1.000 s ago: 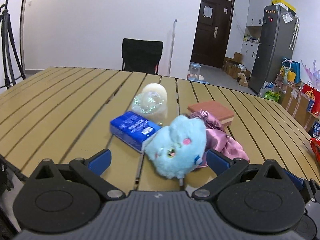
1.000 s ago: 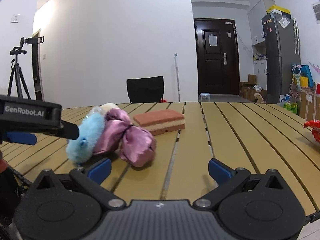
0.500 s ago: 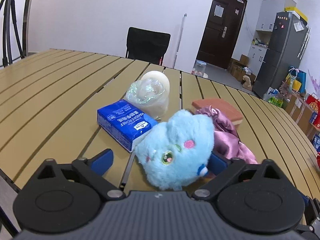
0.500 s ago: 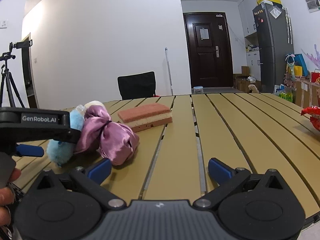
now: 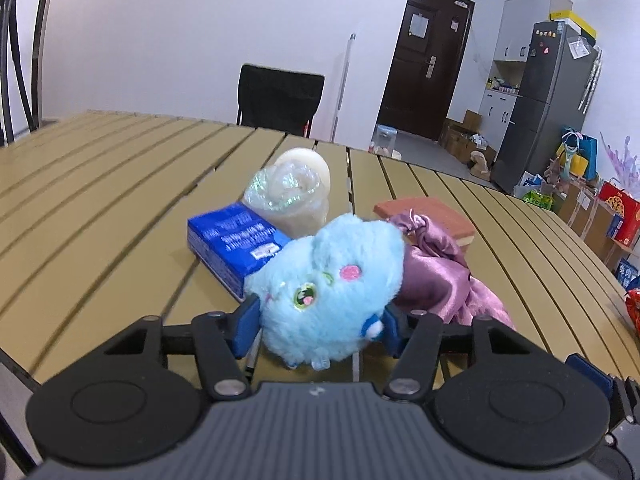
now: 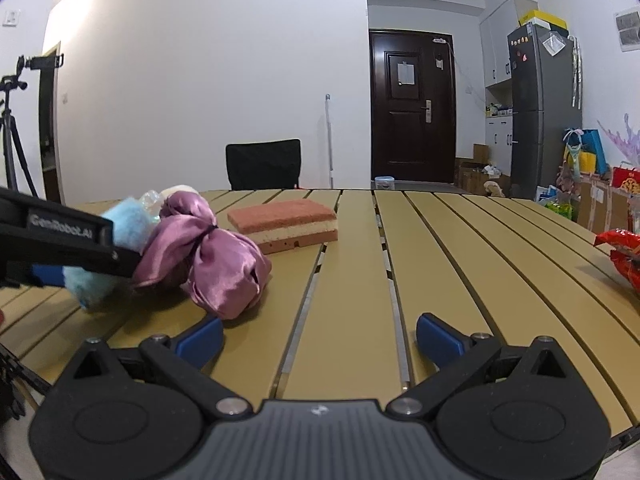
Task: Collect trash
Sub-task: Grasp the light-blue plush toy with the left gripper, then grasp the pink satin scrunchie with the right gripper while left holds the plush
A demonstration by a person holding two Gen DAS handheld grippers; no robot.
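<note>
Low in the centre of the left wrist view, a fluffy light-blue plush toy (image 5: 328, 292) is sitting on the counter (image 5: 100, 184), its fur soft and rounded, with a green eye and a pink cheek patch facing the camera. The left gripper (image 5: 320, 326) has just been closing, and its blue pads are now pressing into the toy's fur on both sides. Just behind the toy to the left, a flat blue packet (image 5: 234, 246) with white printing is lying on the slats; the writing is too blurred to read. Beyond that packet, a crinkled, shiny clear wrapper over a cream-coloured round shape (image 5: 292, 192) is resting near mid-frame. Right of the toy, a bunched satin cloth (image 5: 436, 276) in glossy mauve is touching it, and a flat block (image 5: 428, 216) with a terracotta top is lying behind the cloth.

Across the right wrist view, the block (image 6: 284, 222) is showing as a layered slab, reddish above and below with a pale band between. The left gripper's black arm at the left edge is bearing the word "GenRobot.AI". The right gripper (image 6: 318, 338) is hovering low in the frame with its jaws spread wide and nothing between them. A red crinkled bag (image 6: 622, 256) is lying at the right edge.
</note>
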